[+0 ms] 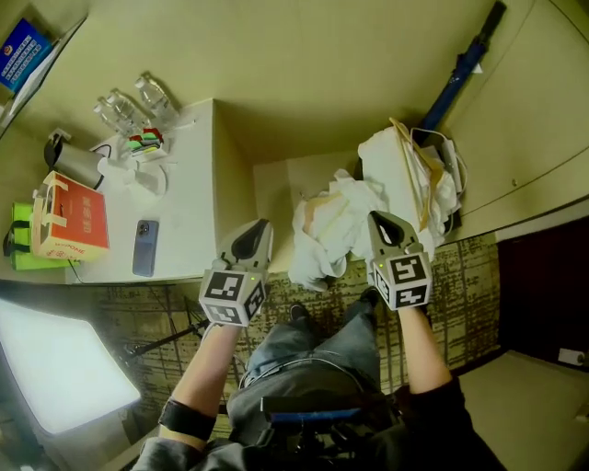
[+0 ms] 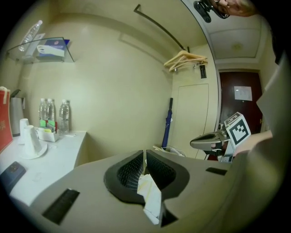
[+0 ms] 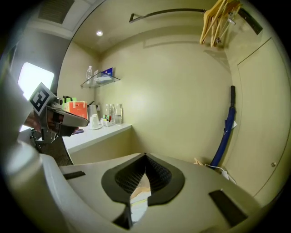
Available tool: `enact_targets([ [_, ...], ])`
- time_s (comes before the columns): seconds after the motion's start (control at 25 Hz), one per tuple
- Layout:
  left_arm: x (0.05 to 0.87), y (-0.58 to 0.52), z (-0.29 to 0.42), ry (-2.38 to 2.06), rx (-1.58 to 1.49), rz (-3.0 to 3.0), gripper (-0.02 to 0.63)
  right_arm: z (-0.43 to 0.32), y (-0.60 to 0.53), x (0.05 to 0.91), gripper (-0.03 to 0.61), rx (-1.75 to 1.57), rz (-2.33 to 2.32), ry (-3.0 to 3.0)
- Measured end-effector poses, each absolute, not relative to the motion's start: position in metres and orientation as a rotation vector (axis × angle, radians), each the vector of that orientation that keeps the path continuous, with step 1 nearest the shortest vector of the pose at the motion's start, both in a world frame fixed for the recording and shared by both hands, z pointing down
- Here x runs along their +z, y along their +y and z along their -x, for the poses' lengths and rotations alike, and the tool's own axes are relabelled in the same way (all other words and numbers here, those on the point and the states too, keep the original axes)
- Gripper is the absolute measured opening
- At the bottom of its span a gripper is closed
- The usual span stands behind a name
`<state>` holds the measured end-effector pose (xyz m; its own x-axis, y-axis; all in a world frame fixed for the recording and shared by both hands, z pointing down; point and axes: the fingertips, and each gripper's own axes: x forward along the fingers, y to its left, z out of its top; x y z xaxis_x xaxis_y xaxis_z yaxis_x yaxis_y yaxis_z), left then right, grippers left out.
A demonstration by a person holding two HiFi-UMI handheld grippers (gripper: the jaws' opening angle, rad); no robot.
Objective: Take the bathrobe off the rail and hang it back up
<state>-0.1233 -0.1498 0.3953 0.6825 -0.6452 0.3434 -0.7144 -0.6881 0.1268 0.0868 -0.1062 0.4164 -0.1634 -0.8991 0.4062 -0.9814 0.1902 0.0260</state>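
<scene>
The white bathrobe (image 1: 327, 230) lay bunched low in the corner just beside the end of the counter (image 1: 189, 198), off the rail (image 3: 168, 11), where bare wooden hangers (image 3: 218, 18) hung. The left hand-held gripper (image 2: 144, 157) was pressed together on a fold of its white cloth. The right hand-held gripper (image 3: 144, 168) pinched it too, over the heap. A blue umbrella (image 1: 460, 74) leaned behind.
</scene>
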Motion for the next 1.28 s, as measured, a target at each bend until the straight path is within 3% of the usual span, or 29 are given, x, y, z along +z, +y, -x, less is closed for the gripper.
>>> enact_targets([
  [0.52,0.579,-0.219,0.061,-1.055,0.611,-2.376,0.235,-0.071,-0.199,0.562,0.021,0.452,-1.500,-2.222],
  [1.0,0.818,-0.275,0.018,-0.893,0.781,-2.193,0.278,-0.070,-0.258,0.763,0.021,0.518,-1.482,-2.157],
  [1.28,0.929,-0.293,0.010,-0.788,0.849,-2.167,0.291,-0.064,-0.270,0.817,0.021,0.572,-1.535,-2.155],
])
